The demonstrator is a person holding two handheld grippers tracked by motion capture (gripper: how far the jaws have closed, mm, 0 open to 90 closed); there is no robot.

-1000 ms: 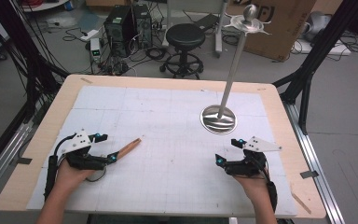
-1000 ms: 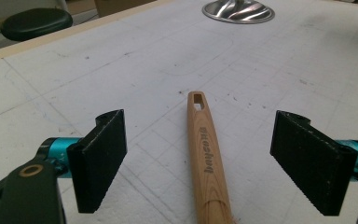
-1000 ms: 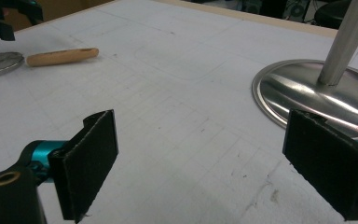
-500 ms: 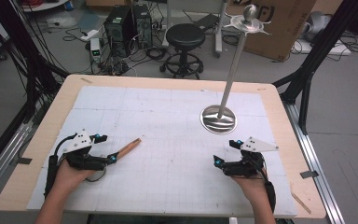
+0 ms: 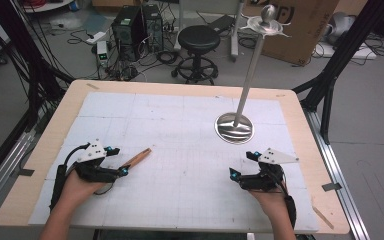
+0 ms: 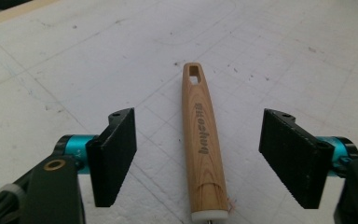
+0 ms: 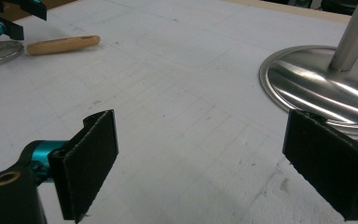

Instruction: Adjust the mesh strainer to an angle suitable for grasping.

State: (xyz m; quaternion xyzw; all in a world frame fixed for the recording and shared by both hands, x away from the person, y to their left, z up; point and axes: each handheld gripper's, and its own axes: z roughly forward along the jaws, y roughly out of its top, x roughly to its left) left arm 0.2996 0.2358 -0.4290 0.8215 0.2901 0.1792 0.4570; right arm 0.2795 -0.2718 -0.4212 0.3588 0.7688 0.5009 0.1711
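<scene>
My left gripper (image 6: 200, 154) has its jaws apart, just been closing in, with the wooden handle (image 6: 202, 140) lying between the pads, untouched, at centre frame. In the high view that handle (image 5: 136, 158) sits lower left on the white mat (image 5: 180, 130). My right gripper (image 5: 244, 166), lower right, stands open near the steel stand base (image 5: 234, 127)

Your only obstacle is the stand (image 5: 235, 127), base and tall pole, far right on the mat (image 5: 180, 130); left of the stand, you pass freely.
</scene>
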